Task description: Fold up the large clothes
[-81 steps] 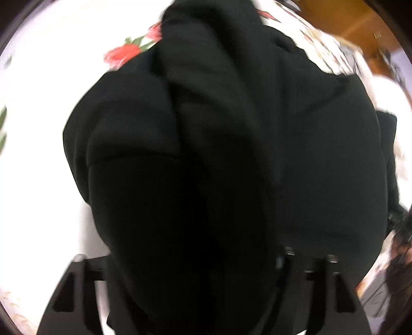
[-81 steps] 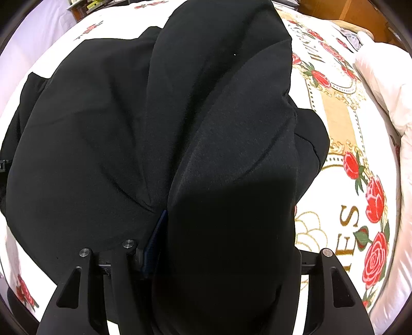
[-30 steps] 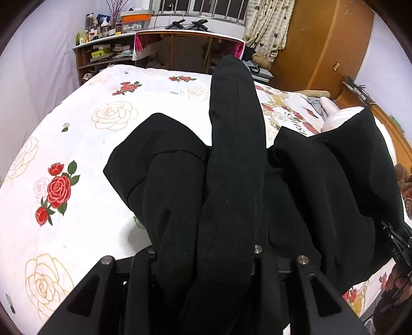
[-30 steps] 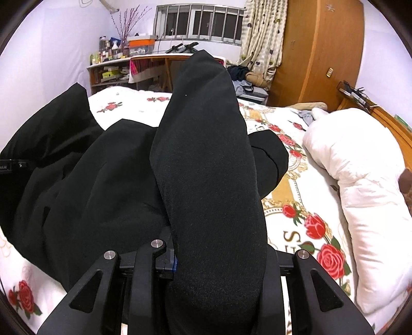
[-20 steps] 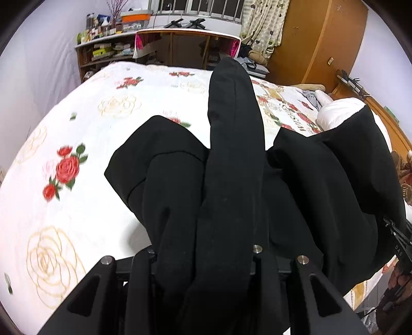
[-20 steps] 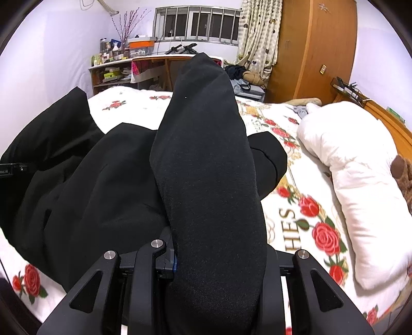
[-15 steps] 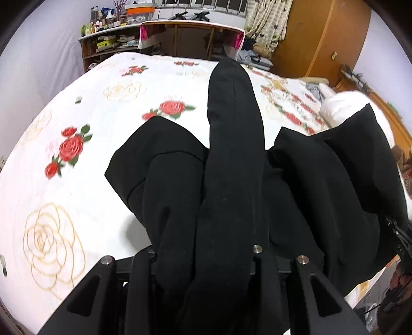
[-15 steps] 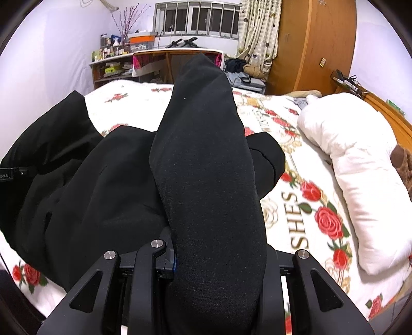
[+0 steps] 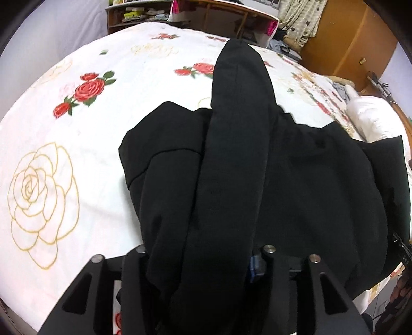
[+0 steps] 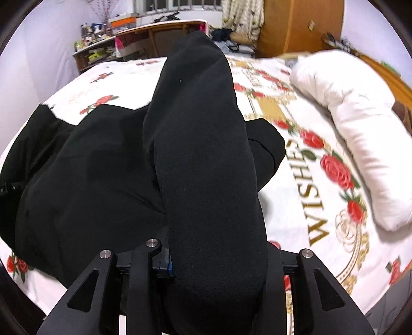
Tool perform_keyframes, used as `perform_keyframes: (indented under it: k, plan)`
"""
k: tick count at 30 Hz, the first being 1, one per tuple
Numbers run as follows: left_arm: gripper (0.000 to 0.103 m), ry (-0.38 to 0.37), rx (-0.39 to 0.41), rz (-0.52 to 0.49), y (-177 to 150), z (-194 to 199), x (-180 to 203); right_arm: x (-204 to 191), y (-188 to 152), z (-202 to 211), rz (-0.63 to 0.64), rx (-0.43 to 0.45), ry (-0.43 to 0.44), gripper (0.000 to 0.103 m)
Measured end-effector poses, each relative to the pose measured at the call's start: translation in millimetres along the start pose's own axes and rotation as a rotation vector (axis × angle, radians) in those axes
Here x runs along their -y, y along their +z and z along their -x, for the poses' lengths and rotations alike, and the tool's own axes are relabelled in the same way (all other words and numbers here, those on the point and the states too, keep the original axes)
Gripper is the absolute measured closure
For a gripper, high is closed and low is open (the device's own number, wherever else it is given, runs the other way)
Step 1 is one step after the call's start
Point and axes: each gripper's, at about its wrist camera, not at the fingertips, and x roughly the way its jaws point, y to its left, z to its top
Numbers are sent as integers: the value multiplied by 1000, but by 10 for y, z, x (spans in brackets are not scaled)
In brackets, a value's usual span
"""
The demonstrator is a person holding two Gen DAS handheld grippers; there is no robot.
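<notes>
Both tongs have come lower toward the bed (image 9: 64, 123), and the rose-printed bedsheet (image 10: 316, 206) now fills more of each view. The left tongs (image 9: 203, 260) and the right tongs (image 10: 213, 252) have just been opening, each with a thick fold of the black garment (image 9: 237, 144) between its jaws. The garment's lower part is spread on the bed, near the white pillow (image 10: 360, 123).

Rose-print bed (image 9: 77, 134), white pillow (image 10: 360, 134), wooden wardrobe (image 9: 342, 38), cluttered desk (image 10: 144, 38), barred window (image 10: 180, 5).
</notes>
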Motion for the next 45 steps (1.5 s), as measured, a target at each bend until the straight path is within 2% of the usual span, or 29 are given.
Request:
perform_keyframes:
  k: [3,10,12,14,16,17,18,19,26,32,35,40,43,45]
  plan:
    - [45,6,-4,-20,-24,-61,-10,79,-32,-100,-35,-26,0,62]
    - [35,-41,-29,39,-17,-25,-123,105,-59,-153,-62,-59,-4,51]
    - [29,1,-10,49,-42,55,-133,121,-70,-113,-66,-61,-9,49]
    - [27,14,20,65,-72,165,-173,89,-96,-40,-50,-48,-26,48]
    - [16,33,48,64,-99,297,-197,70,-114,26,-49,-32,-35,45]
    - [15,45,66,53,-117,373,-192,61,-114,68,-52,-24,-37,40]
    - [15,46,84,40,-135,463,-179,51,-114,124,-53,-10,-48,29]
    - [15,42,92,34,-147,530,-170,51,-112,171,-53,3,-57,25]
    - [13,22,125,-1,-314,992,16,1,-143,654,-63,79,-71,24]
    - [13,15,118,-42,-588,1254,252,-236,-331,1061,-56,106,-2,24]
    - [13,32,117,-61,-750,1353,360,-398,-474,1171,-45,92,7,24]
    - [13,99,186,-129,-1044,1528,543,-675,-732,1343,1,98,40,24]
    - [13,104,197,-120,-1176,1604,577,-793,-869,1422,9,95,52,24]
    - [13,134,209,-111,-1259,1661,594,-872,-952,1474,12,87,63,24]
